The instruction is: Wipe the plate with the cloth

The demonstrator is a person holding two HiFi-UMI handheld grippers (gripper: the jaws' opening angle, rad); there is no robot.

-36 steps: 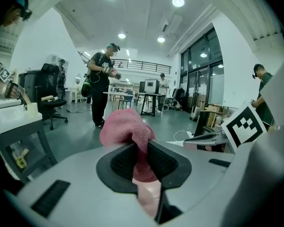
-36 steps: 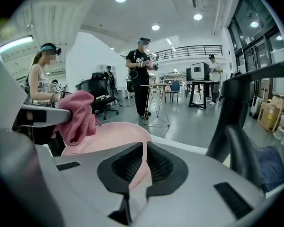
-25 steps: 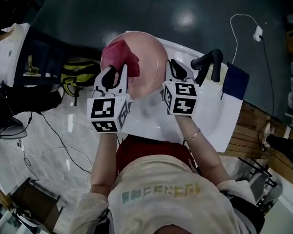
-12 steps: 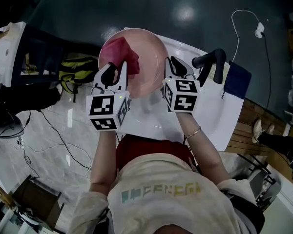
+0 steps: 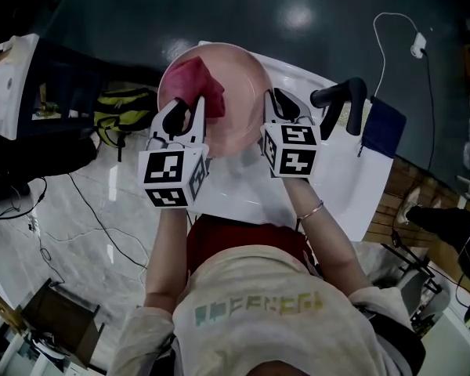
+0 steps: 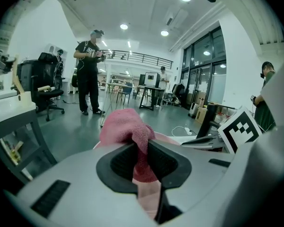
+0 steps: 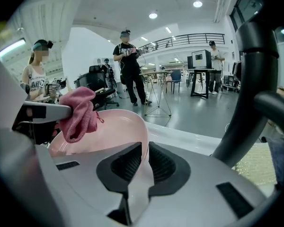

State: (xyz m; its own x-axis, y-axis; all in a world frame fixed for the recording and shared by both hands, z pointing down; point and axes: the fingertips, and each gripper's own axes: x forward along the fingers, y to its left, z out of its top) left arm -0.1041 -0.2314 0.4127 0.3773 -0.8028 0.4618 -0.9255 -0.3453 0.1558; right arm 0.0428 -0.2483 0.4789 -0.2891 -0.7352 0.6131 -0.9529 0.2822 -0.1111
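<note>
Plate (image 5: 239,104) up front, pink and shallow, held over the far left corner of the white table (image 5: 337,190), hanging partly out past its edge. The right tool (image 5: 283,106) has its jaws pinched on the plate's near right rim; the right gripper view shows that thin pink edge running straight up between the two black pads. Over to the left tool (image 5: 182,114): jaws clamped on the red cloth (image 5: 194,83), a fold squeezed between them and the rest bunched above. From the head view the cloth sits on the plate's left half, against its inner face, so contact looks made. My read is that wiping is under way, not finished. The right half and the middle lie bare. No dirt or smears show on the pink, so how much has been covered can't be judged here.
</note>
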